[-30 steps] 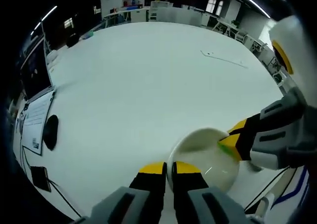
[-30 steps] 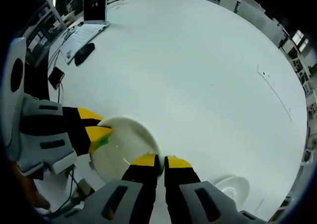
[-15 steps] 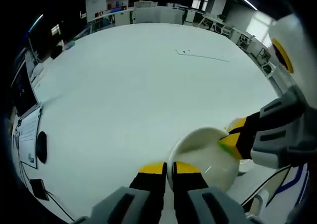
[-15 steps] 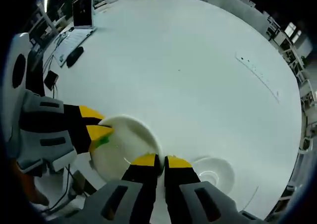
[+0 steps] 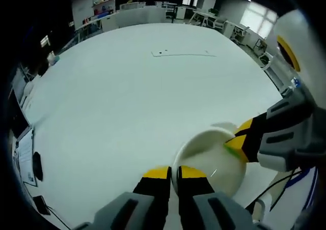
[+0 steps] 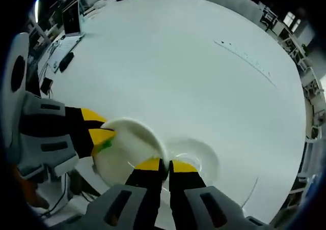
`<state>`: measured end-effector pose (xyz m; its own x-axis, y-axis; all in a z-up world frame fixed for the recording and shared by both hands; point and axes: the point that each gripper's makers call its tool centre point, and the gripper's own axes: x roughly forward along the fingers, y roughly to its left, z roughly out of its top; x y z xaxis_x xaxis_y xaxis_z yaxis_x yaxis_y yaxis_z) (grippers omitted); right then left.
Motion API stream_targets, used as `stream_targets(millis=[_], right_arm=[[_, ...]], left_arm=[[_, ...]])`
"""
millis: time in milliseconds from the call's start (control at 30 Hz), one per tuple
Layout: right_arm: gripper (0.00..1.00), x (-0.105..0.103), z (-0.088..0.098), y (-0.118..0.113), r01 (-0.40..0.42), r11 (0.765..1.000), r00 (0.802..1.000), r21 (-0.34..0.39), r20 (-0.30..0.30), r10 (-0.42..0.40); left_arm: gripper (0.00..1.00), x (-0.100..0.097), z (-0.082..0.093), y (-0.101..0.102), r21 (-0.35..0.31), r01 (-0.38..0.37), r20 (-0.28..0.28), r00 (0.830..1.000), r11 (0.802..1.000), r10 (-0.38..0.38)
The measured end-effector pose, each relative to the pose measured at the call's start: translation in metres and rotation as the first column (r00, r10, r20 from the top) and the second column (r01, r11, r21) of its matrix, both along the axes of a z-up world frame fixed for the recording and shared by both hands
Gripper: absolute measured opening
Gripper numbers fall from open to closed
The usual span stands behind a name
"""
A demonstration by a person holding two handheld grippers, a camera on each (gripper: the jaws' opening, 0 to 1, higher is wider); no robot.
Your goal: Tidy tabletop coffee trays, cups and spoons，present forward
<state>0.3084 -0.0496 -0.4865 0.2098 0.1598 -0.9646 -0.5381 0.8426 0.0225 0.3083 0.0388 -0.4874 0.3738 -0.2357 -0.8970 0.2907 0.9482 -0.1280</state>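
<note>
Your left gripper (image 5: 173,173) and right gripper (image 6: 160,165) each pinch the rim of the white cup (image 5: 213,161) held above the saucer (image 6: 196,156) near the table (image 5: 132,97) edge

cup: a round glossy white ceramic cup (image 5: 211,161), cream-white inside and out, with one thin bright glint at 6 o'clock in its bowl.
saucer: a round white ceramic saucer (image 6: 196,156), plain.
left gripper (image 5: 173,174): fingers black with yellow tips; grey plastic body.
right gripper (image 6: 162,166): fingers black, yellow-tipped; a green patch on the tip at the cup's 3 o'clock rim.
desk: a broad pale white desk (image 5: 142,97), unpatterned, with a thin dark line toward 12 o'clock.
</note>
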Motion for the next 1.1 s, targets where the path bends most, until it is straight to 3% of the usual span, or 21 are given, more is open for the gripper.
stream_targets(millis=[233, 367, 733, 1100], right_arm=[[0.05, -0.002, -0.004, -0.042, 0.062, 0.998, 0.998, 0.015, -0.024, -0.062], [0.05, -0.007, -0.007, -0.058, 0.079, 0.997, 0.996, 0.019, -0.033, -0.079], [0.05, -0.004, -0.011, -0.078, 0.097, 0.995, 0.994, 0.026, -0.061, -0.095], [0.05, -0.001, -0.021, -0.08, 0.105, 0.994, 0.992, 0.042, -0.074, -0.101]], left_arm=[[0.06, -0.001, -0.002, -0.044, 0.0, 0.07, -0.005, 0.998, 0.998, -0.07], [0.06, -0.002, -0.004, -0.059, 0.009, 0.099, -0.008, 0.995, 0.995, -0.099], [0.06, -0.005, -0.007, -0.078, 0.025, 0.141, -0.039, 0.989, 0.99, -0.14], [0.07, -0.006, -0.017, -0.08, 0.037, 0.148, -0.052, 0.988, 0.988, -0.146]])
